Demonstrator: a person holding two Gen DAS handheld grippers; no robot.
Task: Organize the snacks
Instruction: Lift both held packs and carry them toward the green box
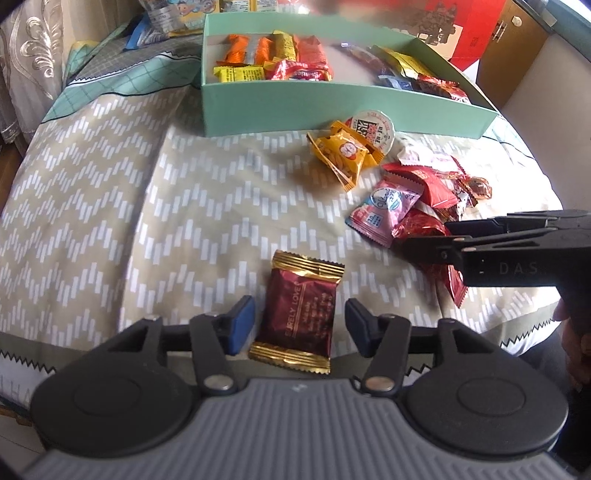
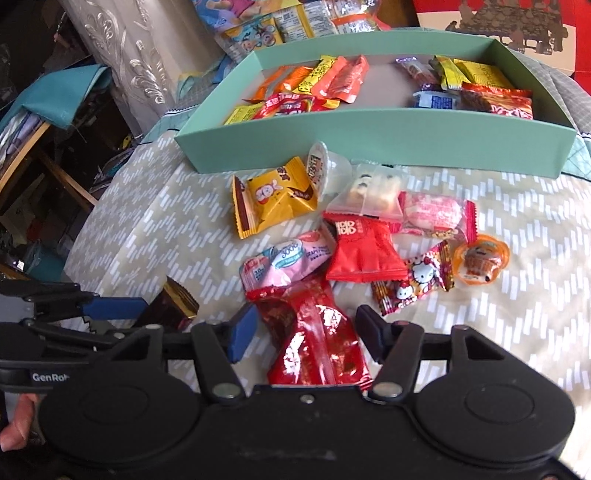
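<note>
My left gripper point(image 1: 300, 325) is open, its blue pads either side of a dark red and gold snack packet point(image 1: 299, 314) lying on the cloth. My right gripper point(image 2: 306, 334) is open around a shiny red foil packet point(image 2: 317, 339). The right gripper also shows in the left wrist view point(image 1: 424, 240), and the left one in the right wrist view point(image 2: 122, 306). A mint green box point(image 1: 332, 107) at the back holds orange, yellow and red snacks. Loose snacks lie in front of it: a yellow packet point(image 2: 273, 195), a pink packet point(image 2: 284, 258), a red packet point(image 2: 362, 251).
A chevron-patterned cloth point(image 1: 110, 203) covers the table. A Hello Kitty candy point(image 2: 417, 280), an orange jelly cup point(image 2: 480, 262) and a white jelly cup point(image 1: 373, 129) lie among the loose snacks. More snack bags point(image 2: 266, 26) and a red box point(image 1: 461, 26) stand behind the green box.
</note>
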